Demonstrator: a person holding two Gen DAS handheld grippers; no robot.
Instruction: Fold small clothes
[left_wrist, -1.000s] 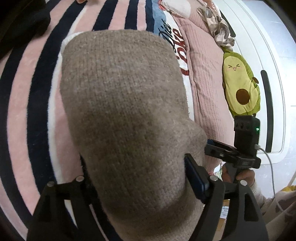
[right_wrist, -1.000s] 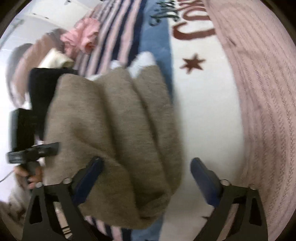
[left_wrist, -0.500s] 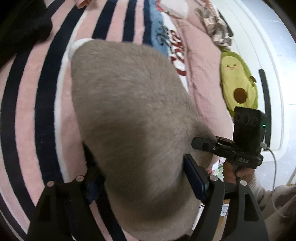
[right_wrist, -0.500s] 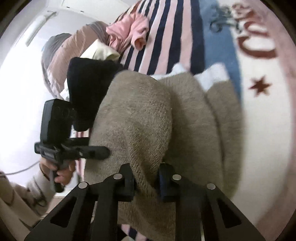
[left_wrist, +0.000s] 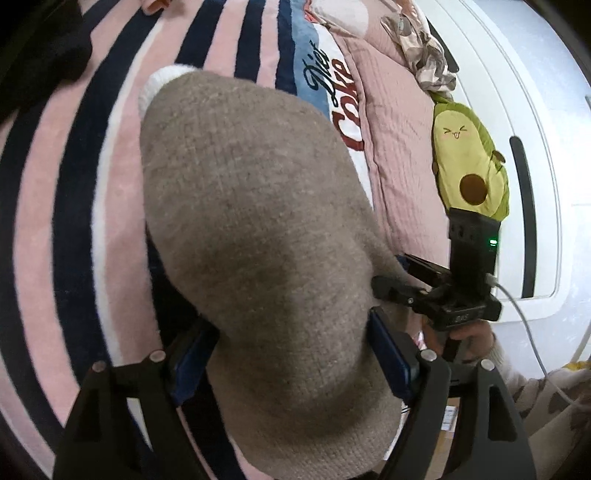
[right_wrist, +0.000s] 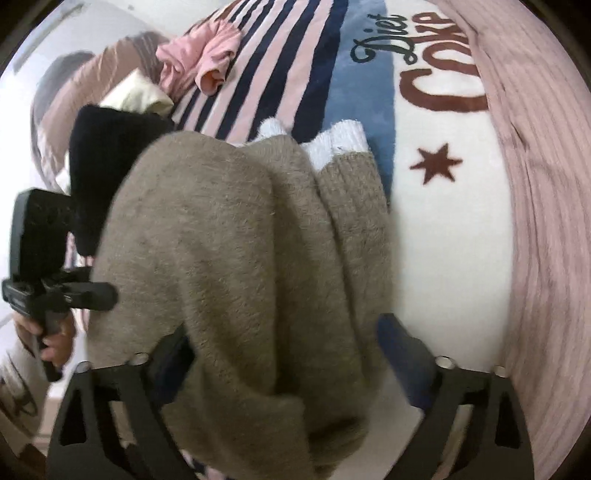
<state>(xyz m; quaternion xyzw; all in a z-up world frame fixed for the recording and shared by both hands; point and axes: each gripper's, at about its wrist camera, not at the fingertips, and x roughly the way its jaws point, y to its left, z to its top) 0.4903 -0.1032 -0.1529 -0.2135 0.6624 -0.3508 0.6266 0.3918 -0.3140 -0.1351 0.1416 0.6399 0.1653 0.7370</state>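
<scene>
A brown knit garment (left_wrist: 255, 229) with white cuffs lies bunched on a striped pink and navy blanket (left_wrist: 74, 177). It also shows in the right wrist view (right_wrist: 236, 266), with its white cuffs (right_wrist: 340, 142) at the far end. My left gripper (left_wrist: 291, 354) stands wide open with the garment's near end lying between its fingers. My right gripper (right_wrist: 284, 354) is open too, fingers spread either side of the garment's near folds. Each gripper shows in the other's view, the right one (left_wrist: 454, 291) at the garment's right edge, the left one (right_wrist: 48, 280) at its left edge.
An avocado plush (left_wrist: 469, 158) lies by a white headboard (left_wrist: 535, 110). A pink quilt (right_wrist: 546, 184) runs along the blanket. A black garment (right_wrist: 107, 166), a pink garment (right_wrist: 199, 62) and a cream one (right_wrist: 136, 96) lie beyond the brown one.
My right gripper was shut on the garment's fold half a second ago and has opened wide. The left gripper has stayed open around the near end. The garment has settled lower.
</scene>
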